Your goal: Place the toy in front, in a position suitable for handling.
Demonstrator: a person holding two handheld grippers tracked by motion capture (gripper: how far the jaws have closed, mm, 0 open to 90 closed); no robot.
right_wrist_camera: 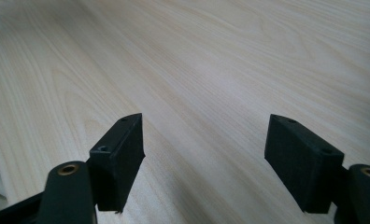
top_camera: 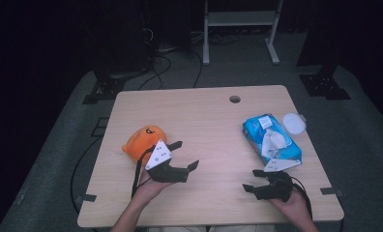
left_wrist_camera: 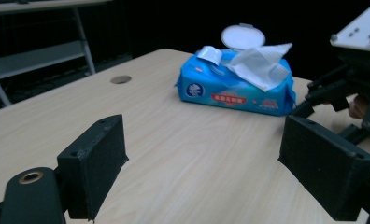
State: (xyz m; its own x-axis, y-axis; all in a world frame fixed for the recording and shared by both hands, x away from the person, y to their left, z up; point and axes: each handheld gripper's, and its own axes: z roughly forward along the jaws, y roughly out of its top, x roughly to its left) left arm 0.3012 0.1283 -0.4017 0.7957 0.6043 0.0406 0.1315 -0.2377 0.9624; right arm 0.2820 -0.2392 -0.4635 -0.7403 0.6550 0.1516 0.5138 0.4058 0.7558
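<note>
A blue pack of wet wipes (top_camera: 271, 138) lies at the table's right, its white lid flipped open and a wipe (top_camera: 275, 140) sticking out; the left gripper view shows the pack (left_wrist_camera: 234, 88) across the table. An orange plush toy (top_camera: 143, 141) sits at the left. Just right of the toy, my left gripper (top_camera: 186, 154) is held open with nothing between its jaws. My right gripper (top_camera: 253, 180) hovers open over bare wood near the front edge, below the pack. Its jaws stand wide apart in the right gripper view (right_wrist_camera: 204, 161).
The light wooden table (top_camera: 204, 121) has a round cable hole (top_camera: 234, 99) at the back. A white metal frame (top_camera: 240, 19) and black stands rest on the dark floor behind. Cables trail on the floor at the left.
</note>
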